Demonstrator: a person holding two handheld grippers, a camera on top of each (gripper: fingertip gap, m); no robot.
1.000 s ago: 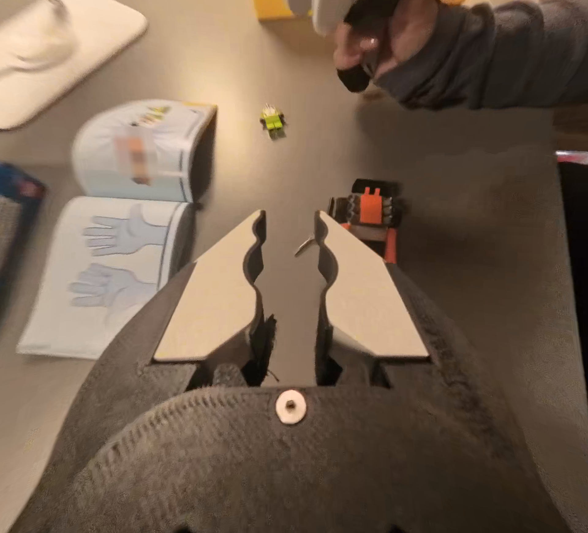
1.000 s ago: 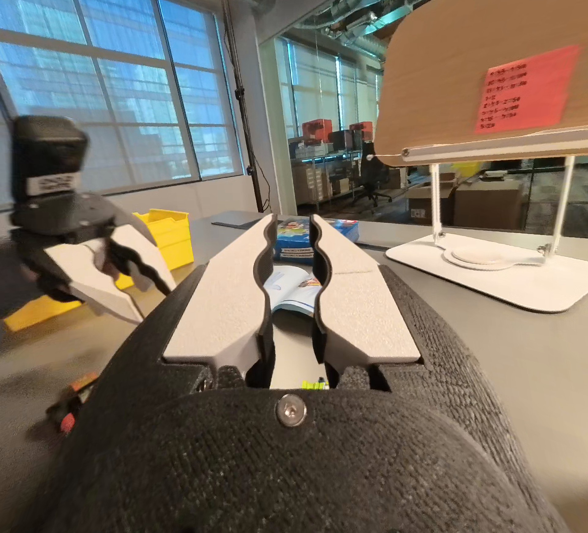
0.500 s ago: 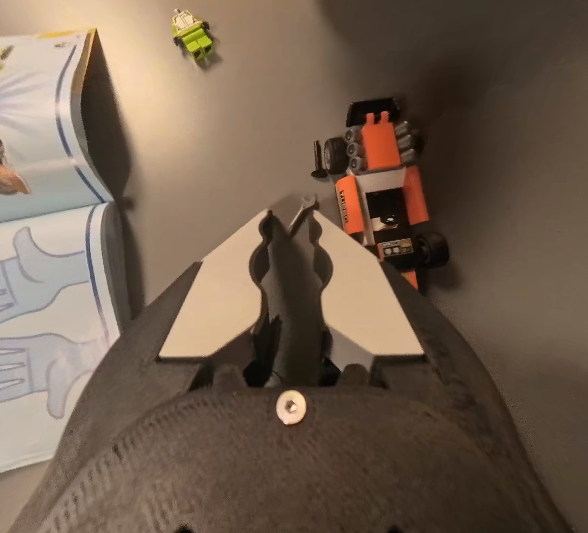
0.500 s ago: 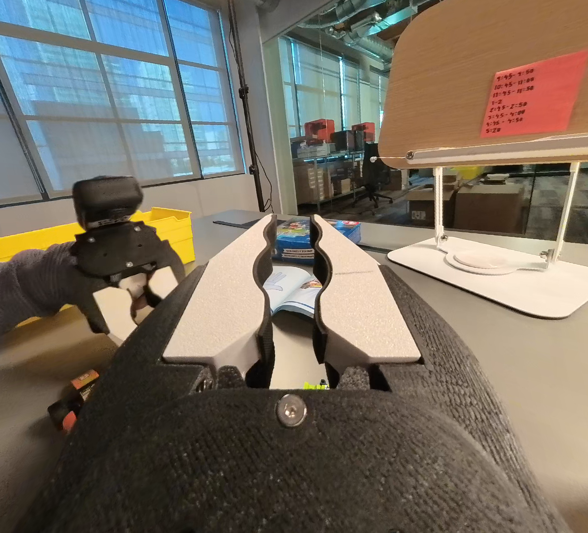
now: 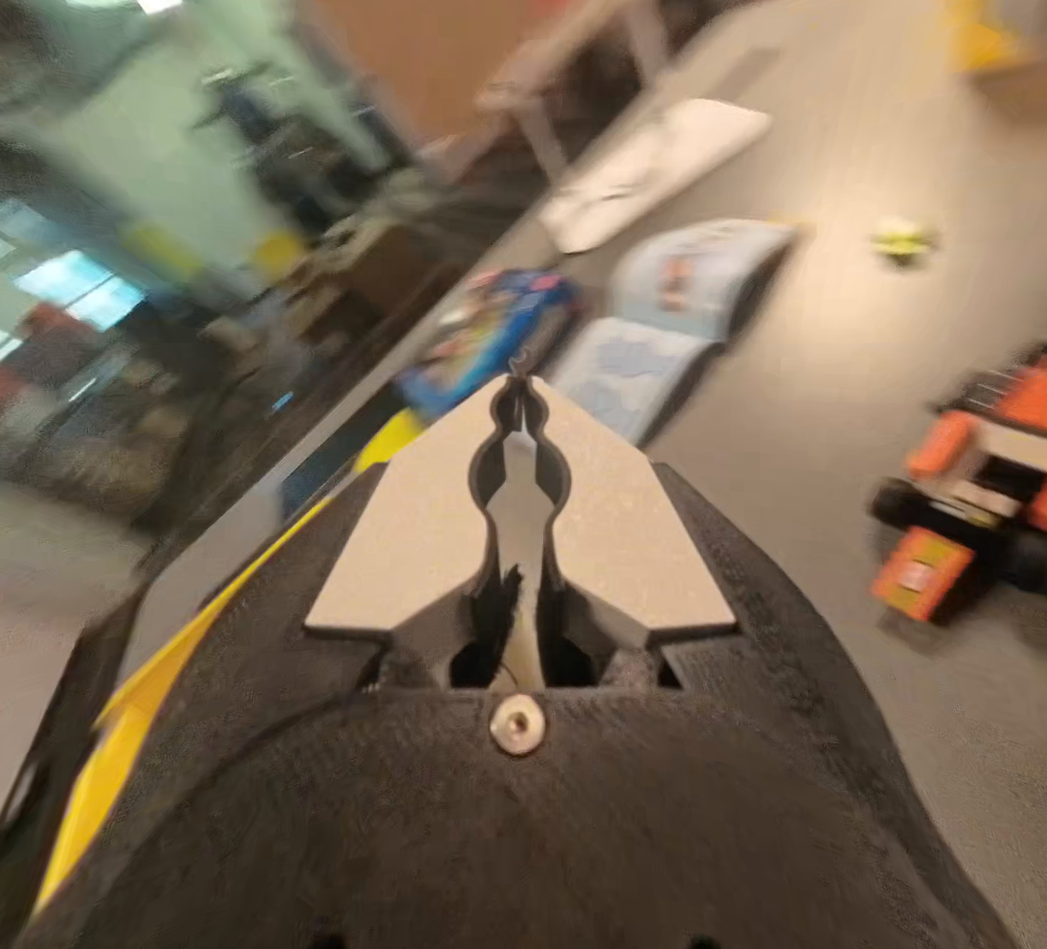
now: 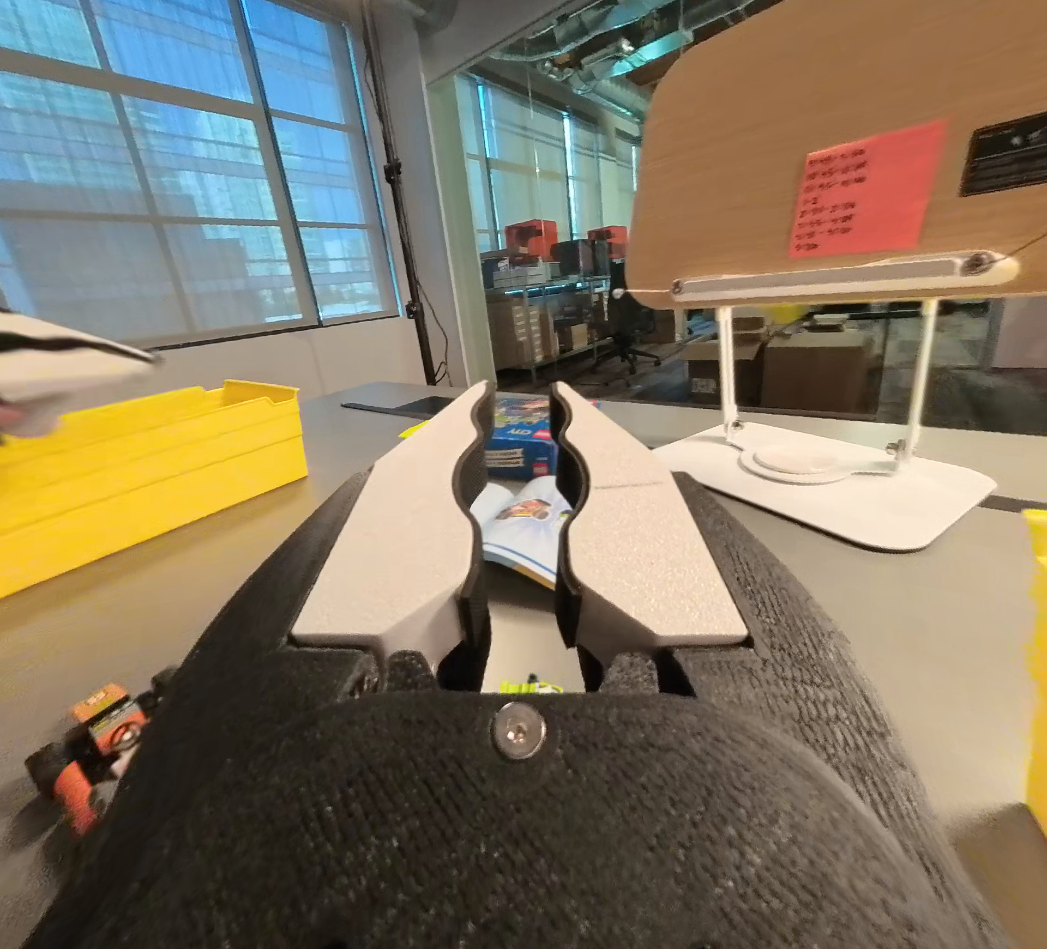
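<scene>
— What does the left gripper (image 5: 518, 384) have?

— A tiny grey toy wrench (image 5: 519, 364). The fingertips squeeze it, and it lies along the fingers, its hooked end poking out past the tips.

— And the right gripper (image 6: 521, 395)?

— Its fingers stand a little apart with nothing between them, above the grey table (image 6: 850, 610), pointing at a blue box (image 6: 518, 440) and an open booklet (image 6: 521, 536).

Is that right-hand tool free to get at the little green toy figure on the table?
Probably yes. The right gripper has open jaws with nothing between them, and the green figure lies on the bare grey table just beneath it, with nothing on top of it.
</scene>
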